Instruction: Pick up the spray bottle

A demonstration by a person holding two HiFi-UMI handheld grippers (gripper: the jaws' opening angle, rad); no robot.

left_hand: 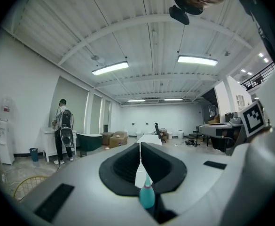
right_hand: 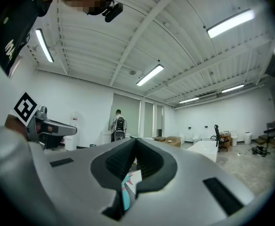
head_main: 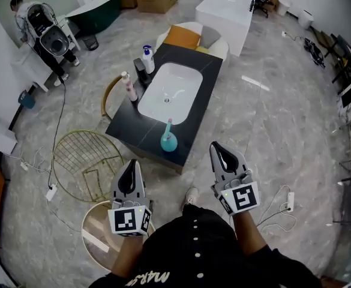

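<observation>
The teal spray bottle [head_main: 168,138] stands upright at the near end of the black table [head_main: 205,86], just in front of the white basin [head_main: 169,93]. My left gripper [head_main: 129,165] hovers short of the table's near corner, below and left of the bottle, with its jaws together and nothing in them. My right gripper [head_main: 220,150] is held to the right of the bottle, level, jaws together and empty. In the left gripper view the bottle [left_hand: 146,195] shows low past the closed jaws [left_hand: 139,147]. The right gripper view catches the bottle [right_hand: 126,192] under its closed jaws [right_hand: 135,142].
A white bottle with a blue cap [head_main: 147,59] and a pink bottle [head_main: 129,87] stand on the table's left edge. A gold wire chair [head_main: 88,164] and a round side table [head_main: 100,233] sit left of me. Cables [head_main: 277,212] lie on the floor. A person [head_main: 40,32] stands far left.
</observation>
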